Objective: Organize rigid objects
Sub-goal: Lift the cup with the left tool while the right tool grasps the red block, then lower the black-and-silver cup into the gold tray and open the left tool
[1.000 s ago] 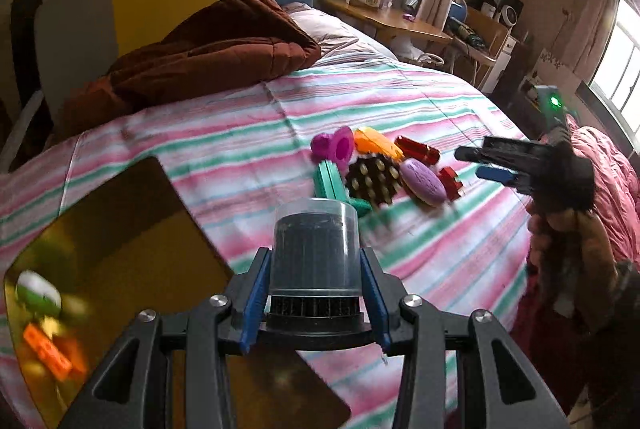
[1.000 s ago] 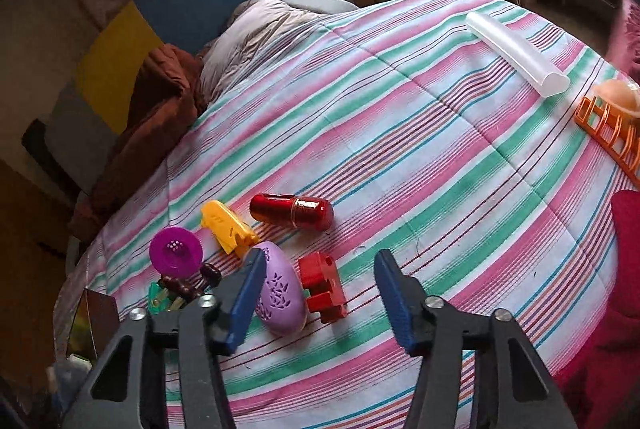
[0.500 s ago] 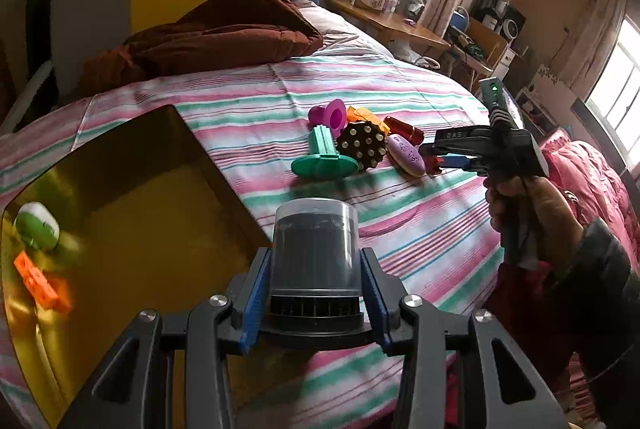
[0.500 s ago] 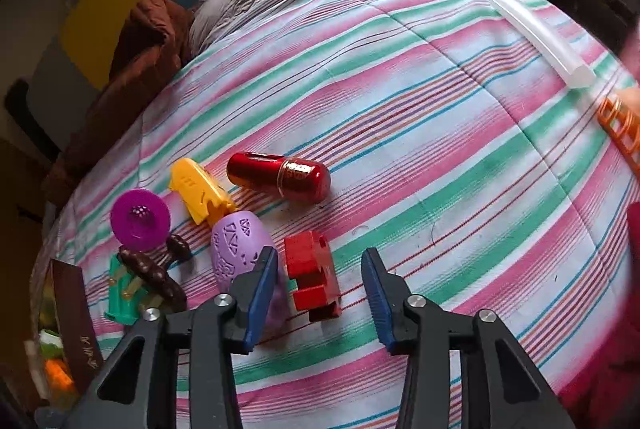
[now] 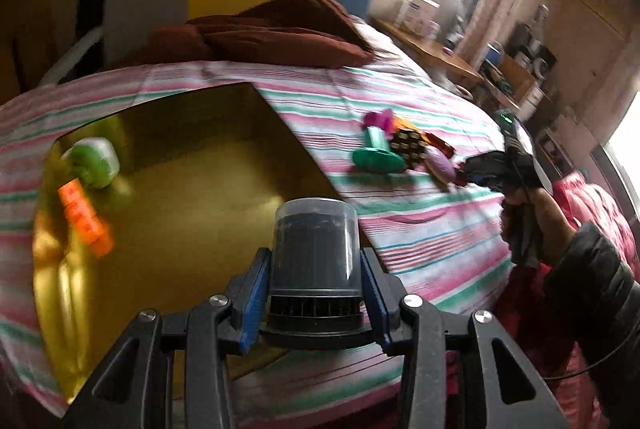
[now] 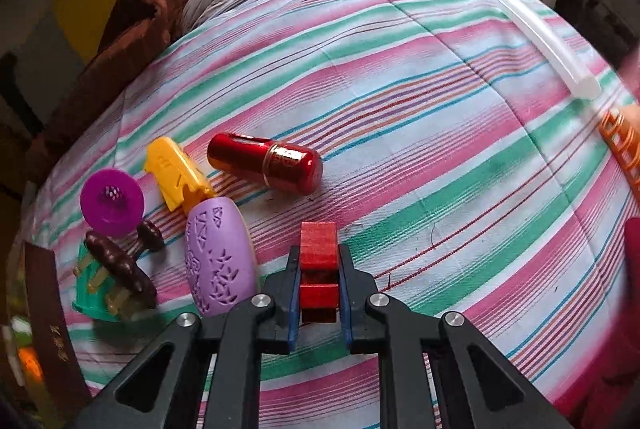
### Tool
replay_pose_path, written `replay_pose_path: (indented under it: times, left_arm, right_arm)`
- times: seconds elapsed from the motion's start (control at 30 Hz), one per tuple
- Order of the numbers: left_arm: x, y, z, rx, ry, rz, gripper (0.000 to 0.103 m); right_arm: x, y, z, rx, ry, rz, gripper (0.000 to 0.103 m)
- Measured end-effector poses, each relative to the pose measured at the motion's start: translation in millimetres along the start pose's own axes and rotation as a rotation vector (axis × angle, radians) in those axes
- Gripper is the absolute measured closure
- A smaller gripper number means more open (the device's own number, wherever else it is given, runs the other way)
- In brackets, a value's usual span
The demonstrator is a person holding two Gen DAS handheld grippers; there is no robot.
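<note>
My left gripper (image 5: 314, 269) is shut on a dark ribbed cylinder with a clear cap (image 5: 314, 249), held over the near right part of a gold-lined box (image 5: 192, 229). A green-and-white piece (image 5: 94, 163) and an orange block (image 5: 84, 217) lie inside the box. My right gripper (image 6: 319, 269) is closing its jaws on a red block (image 6: 318, 253) on the striped bedspread (image 6: 400, 109); both pads touch its sides. Beside it lie a purple patterned oval (image 6: 220, 257), a yellow piece (image 6: 176, 173), a red capsule (image 6: 266, 163), a magenta funnel (image 6: 112, 201) and a green stand with brown pegs (image 6: 108, 281).
A clear tube (image 6: 548, 45) and an orange rack (image 6: 624, 145) lie at the bed's right edge. A brown blanket (image 5: 272, 33) is heaped near the headboard. A person's hand and dark sleeve (image 5: 560, 241) hold the right gripper. A wooden desk (image 5: 432, 49) stands beyond.
The left gripper has carried the cylinder leftward, from over the bedspread to over the box. The right gripper has dropped onto the red block and its jaws have come together around it.
</note>
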State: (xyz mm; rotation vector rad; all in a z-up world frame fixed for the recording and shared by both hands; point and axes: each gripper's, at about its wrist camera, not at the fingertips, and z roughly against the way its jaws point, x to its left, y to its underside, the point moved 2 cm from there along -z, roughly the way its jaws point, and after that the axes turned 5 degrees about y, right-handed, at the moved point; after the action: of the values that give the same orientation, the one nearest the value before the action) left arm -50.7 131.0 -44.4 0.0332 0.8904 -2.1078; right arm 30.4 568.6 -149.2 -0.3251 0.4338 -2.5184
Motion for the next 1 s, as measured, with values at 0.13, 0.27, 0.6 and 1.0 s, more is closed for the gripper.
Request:
replay_pose_path:
  times: [0.13, 0.27, 0.6, 1.0]
  left_arm:
    - [29, 14, 15, -0.016, -0.047, 0.084, 0.059]
    - [60, 28, 28, -0.033, -0.106, 0.167, 0.059]
    - [113, 29, 44, -0.076, -0.209, 0.288, 0.059]
    - [136, 21, 20, -0.019, -0.295, 0.263, 0.059]
  right_arm:
    - [-3, 2, 1, 0.000, 0.006, 0.013, 0.088]
    - [11, 6, 3, -0.025, 0.084, 0.123, 0.087]
    - [14, 9, 6, -0.054, 0.146, 0.208, 0.087]
    - [30, 5, -4, -0.074, 0.183, 0.260, 0.087]
